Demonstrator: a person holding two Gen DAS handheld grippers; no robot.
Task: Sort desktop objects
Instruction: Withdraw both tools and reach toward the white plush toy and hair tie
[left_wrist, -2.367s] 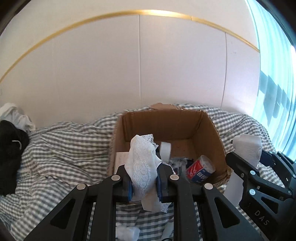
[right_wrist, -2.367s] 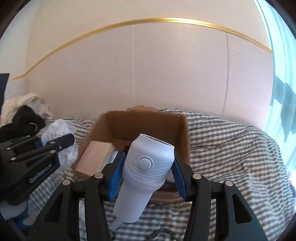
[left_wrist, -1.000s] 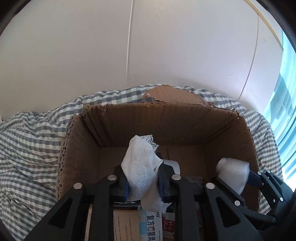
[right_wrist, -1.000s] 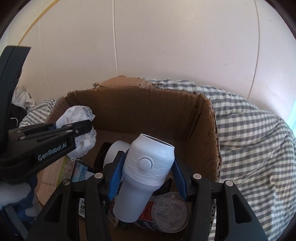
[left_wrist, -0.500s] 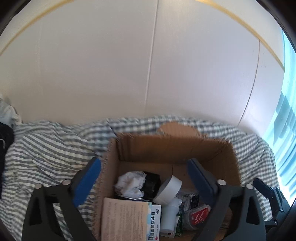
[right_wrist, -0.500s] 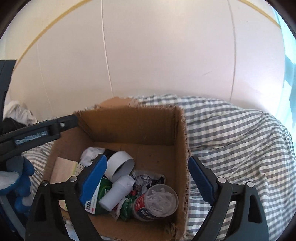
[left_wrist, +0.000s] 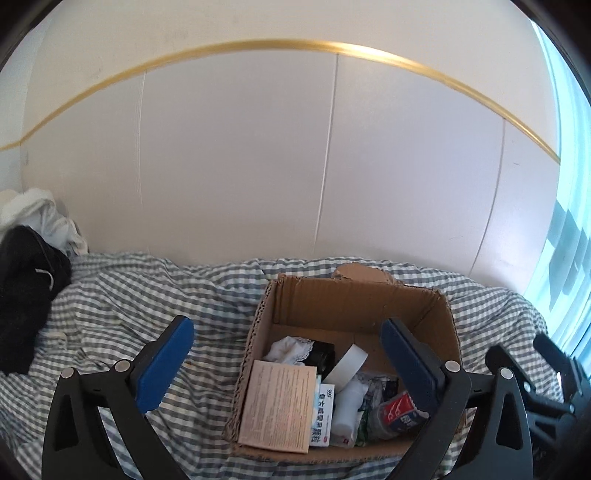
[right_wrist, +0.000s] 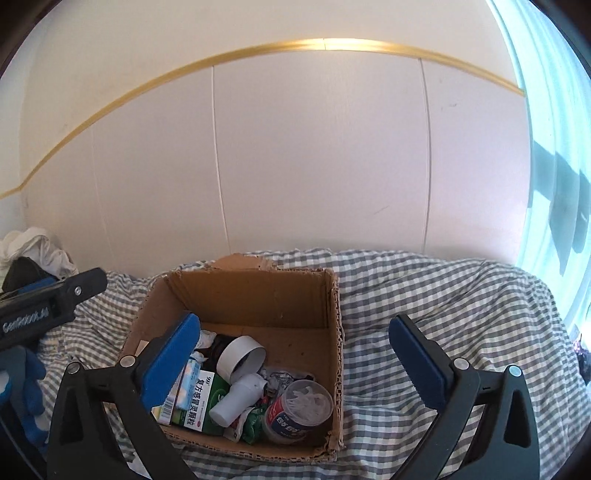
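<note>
- My left tool (left_wrist: 286, 345) has its two blue pads far apart, and they are opening the last little bit. Nothing is between them.
- My right tool (right_wrist: 295, 343) is the same: pads far apart, opening a tiny bit more, with nothing in them.
- Both tools hang above a brown cardboard box (left_wrist: 354, 295) with no lid. The box sits on a bed with a grey and white checked sheet (left_wrist: 147, 295), close to the white wall (left_wrist: 258, 166).
- Inside the box I see a white lacy cloth (left_wrist: 290, 349) near the back left corner.
- A white plastic bottle (right_wrist: 240, 400) lies on its side in the middle of the box.
- A roll of white tape (right_wrist: 242, 358) stands on its edge just behind the bottle.
- A flat tan booklet (left_wrist: 279, 404) leans by the left wall of the box, with a green and white medicine box (right_wrist: 197, 404) beside it.
- A clear tub with a red and blue label (right_wrist: 295, 410) lies on its side at the front right corner of the box.
- A pile of black and white clothes (left_wrist: 26, 266) sits at the far left edge of the bed.
</note>
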